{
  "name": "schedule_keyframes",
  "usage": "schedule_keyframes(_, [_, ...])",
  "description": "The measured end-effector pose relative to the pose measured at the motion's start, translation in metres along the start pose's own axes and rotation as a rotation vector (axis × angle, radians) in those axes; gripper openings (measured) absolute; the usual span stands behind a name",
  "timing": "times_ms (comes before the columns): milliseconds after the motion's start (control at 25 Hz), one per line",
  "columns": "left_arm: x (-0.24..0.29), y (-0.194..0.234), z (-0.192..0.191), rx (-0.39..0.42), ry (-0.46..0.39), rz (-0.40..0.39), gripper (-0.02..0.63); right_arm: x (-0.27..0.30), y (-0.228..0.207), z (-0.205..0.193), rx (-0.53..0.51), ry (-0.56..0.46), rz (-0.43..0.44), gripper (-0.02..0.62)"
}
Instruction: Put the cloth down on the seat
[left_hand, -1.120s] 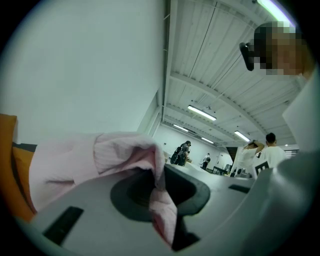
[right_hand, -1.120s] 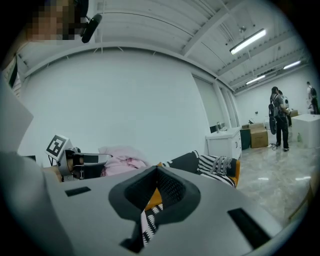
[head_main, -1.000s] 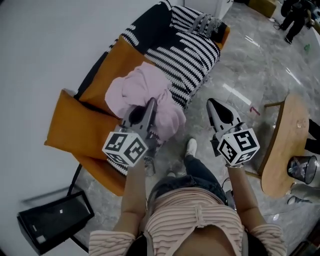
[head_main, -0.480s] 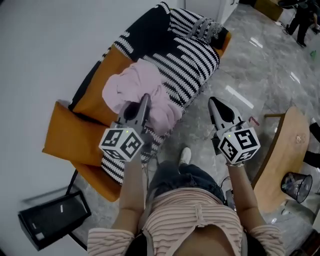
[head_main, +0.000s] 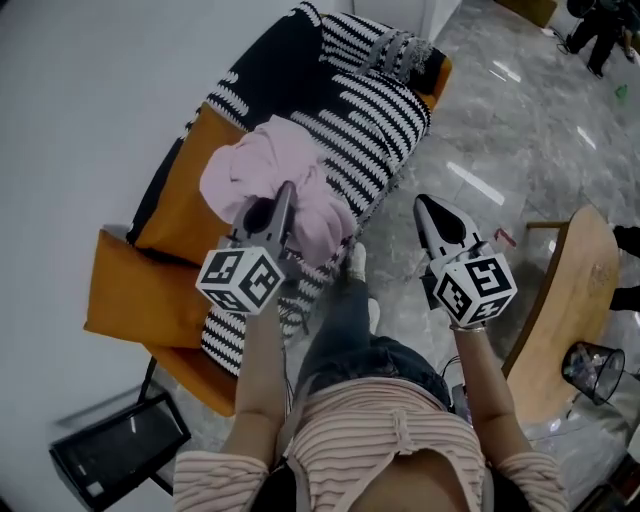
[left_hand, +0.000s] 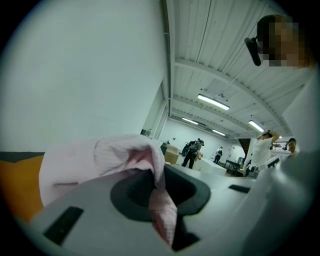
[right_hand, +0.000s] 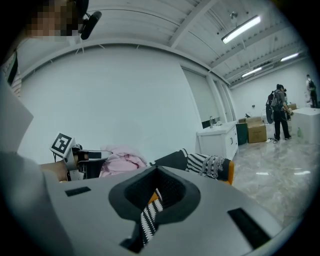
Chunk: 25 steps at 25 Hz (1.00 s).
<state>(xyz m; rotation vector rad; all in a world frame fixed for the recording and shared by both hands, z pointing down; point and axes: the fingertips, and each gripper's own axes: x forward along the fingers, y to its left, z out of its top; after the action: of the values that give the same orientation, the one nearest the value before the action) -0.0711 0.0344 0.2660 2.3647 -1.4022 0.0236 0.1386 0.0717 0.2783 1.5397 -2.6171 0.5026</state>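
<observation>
The sofa (head_main: 130, 290) is standing along the wall at the left, running from near left to far right. A throw blanket (head_main: 375, 110) is lying over its seat and hanging over the front edge. The cloth (head_main: 250, 165) is resting in a heap on the seat, partly on the blanket, left of the sofa's middle. The left gripper (head_main: 285, 190) is sitting at the cloth's near edge, its jaws pinching a fold. The right gripper (head_main: 420, 205) is hanging to the right, over the floor (head_main: 500, 150), just off the sofa's front. A side table (head_main: 565, 290) is standing farther right, with a waste bin (head_main: 590, 370) beyond it. A case (head_main: 120, 450) is sitting on the floor near left.
</observation>
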Motion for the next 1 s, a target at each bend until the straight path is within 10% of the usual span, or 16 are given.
schedule_keyframes(1000, [0.253,0.132,-0.08,-0.079,0.237,-0.047,0.066,0.254,-0.097,-0.067,0.05,0.231,0.002,0.008])
